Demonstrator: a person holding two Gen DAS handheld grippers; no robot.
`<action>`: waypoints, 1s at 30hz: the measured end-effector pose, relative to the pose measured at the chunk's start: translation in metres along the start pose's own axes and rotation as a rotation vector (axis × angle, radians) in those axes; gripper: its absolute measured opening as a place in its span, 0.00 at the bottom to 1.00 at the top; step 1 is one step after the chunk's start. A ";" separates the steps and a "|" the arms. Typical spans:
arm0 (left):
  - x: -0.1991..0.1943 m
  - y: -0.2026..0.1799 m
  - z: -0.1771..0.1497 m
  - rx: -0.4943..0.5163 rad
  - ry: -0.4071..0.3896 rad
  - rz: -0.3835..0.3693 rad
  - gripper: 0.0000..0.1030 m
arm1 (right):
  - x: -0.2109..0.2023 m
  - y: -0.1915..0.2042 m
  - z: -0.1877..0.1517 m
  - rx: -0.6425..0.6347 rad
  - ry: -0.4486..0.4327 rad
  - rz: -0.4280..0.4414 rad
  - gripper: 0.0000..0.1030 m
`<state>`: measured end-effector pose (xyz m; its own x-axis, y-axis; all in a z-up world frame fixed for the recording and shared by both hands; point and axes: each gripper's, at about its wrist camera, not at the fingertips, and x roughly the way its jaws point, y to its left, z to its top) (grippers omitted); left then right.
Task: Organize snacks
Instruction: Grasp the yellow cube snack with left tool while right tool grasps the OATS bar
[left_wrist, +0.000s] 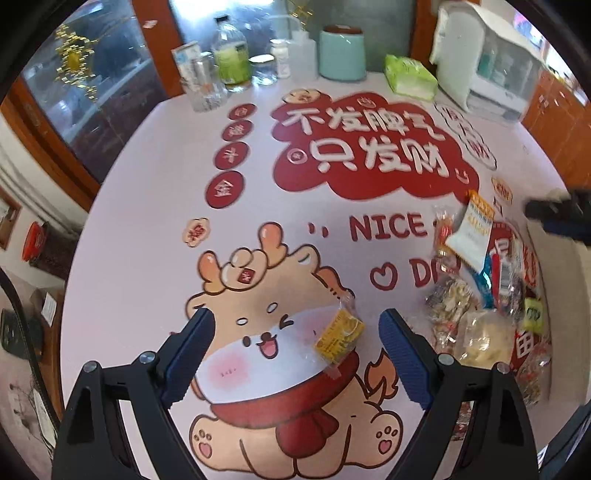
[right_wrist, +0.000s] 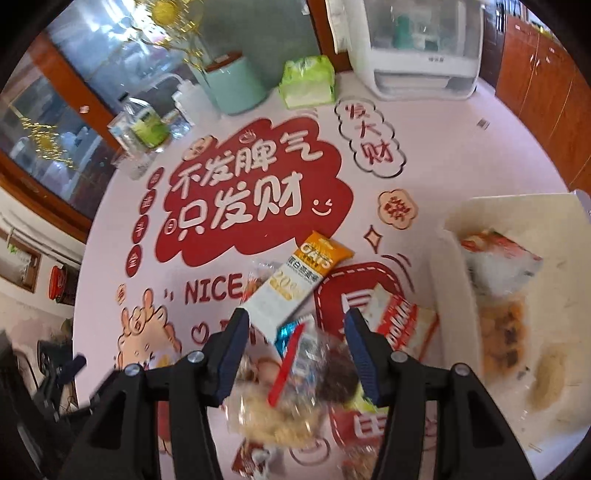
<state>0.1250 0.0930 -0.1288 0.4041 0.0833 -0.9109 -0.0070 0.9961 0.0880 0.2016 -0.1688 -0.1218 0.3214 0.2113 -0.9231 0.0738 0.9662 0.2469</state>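
snacks (right_wrist: 291, 373) lower centre: light, crinkly, slippery wrappers; pinch packet middle. right gripper (right_wrist: 295, 354) fingers apart above pile, left gripper (left_wrist: 295, 354) fingers apart, empty.

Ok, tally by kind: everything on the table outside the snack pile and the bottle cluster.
Teal canister: 1
Green tissue pack: 1
White appliance: 1
Yellow snack packet, lying alone: 1
White tray: 1
Total: 5
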 end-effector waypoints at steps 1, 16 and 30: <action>0.006 -0.003 -0.001 0.024 0.005 -0.001 0.87 | 0.009 0.000 0.004 0.011 0.018 0.004 0.53; 0.050 0.008 -0.022 0.042 0.104 0.006 0.87 | 0.101 -0.002 0.028 0.181 0.217 -0.018 0.53; 0.062 -0.009 -0.025 0.087 0.137 0.004 0.87 | 0.104 0.020 0.017 0.043 0.166 -0.108 0.39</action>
<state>0.1267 0.0897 -0.1962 0.2761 0.0965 -0.9563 0.0733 0.9899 0.1210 0.2523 -0.1295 -0.2079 0.1499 0.1321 -0.9798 0.1412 0.9780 0.1535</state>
